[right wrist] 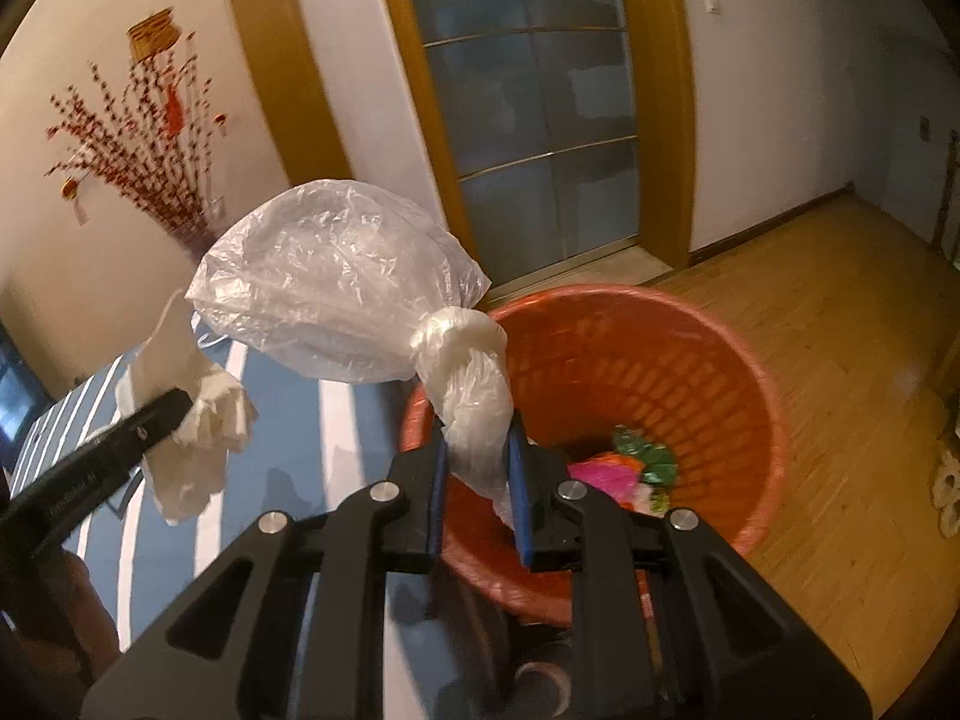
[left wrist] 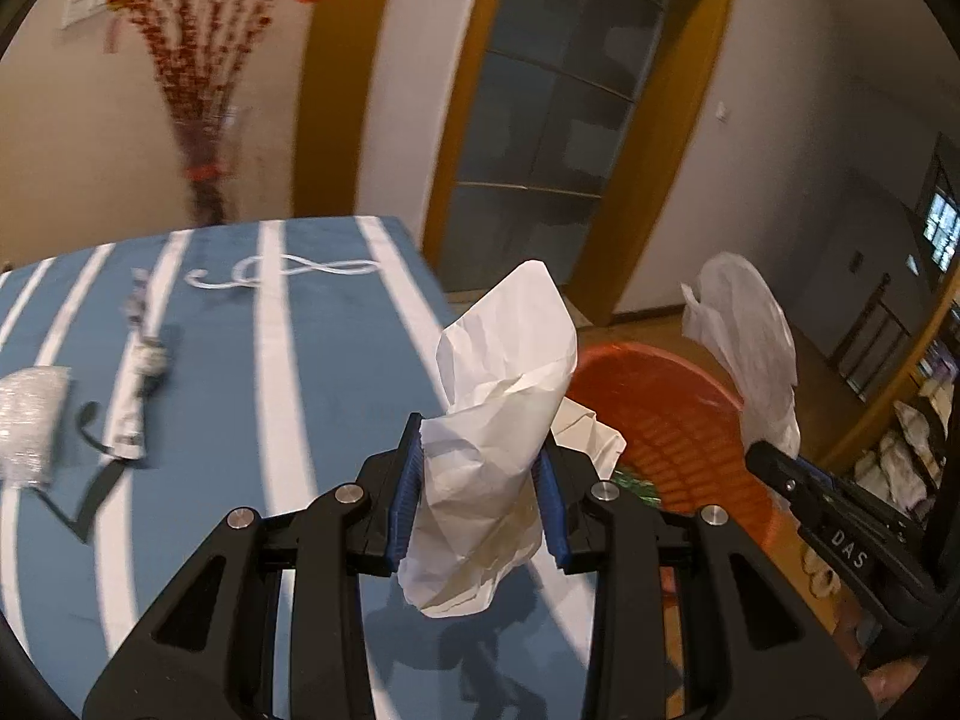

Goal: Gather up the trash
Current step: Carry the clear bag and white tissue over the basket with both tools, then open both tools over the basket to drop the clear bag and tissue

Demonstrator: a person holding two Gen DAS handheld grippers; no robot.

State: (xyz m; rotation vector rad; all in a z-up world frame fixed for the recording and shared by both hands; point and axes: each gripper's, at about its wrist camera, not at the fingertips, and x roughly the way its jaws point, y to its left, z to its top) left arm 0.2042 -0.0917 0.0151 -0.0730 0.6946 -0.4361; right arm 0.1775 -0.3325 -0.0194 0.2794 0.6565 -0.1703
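Since my left gripper [left wrist: 480, 501] jaws pinch crumpled paper [left wrist: 498, 414] over the worktop [left wrist: 288, 396] edge and my right gripper [right wrist: 480, 483] jaws pinch a knotted plastic bag [right wrist: 336, 300] at the orange bin [right wrist: 750, 372] rim, I judge early release would miss it.

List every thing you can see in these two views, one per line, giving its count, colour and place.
crumpled paper: one, white, clamped in the left gripper over the table edge
knotted plastic bag: one, clear white, clamped in the right gripper above the basket
basket: one, orange, on the wooden floor beside the table; colourful wrappers inside
table: one, blue cloth with white stripes
folded umbrella: one, white and dark, lying on the table
shiny wrapped bundle: one, silvery, at the table's left edge
red branches: one bunch, behind the table
left gripper: black, blue jaws
right gripper: black, blue jaws
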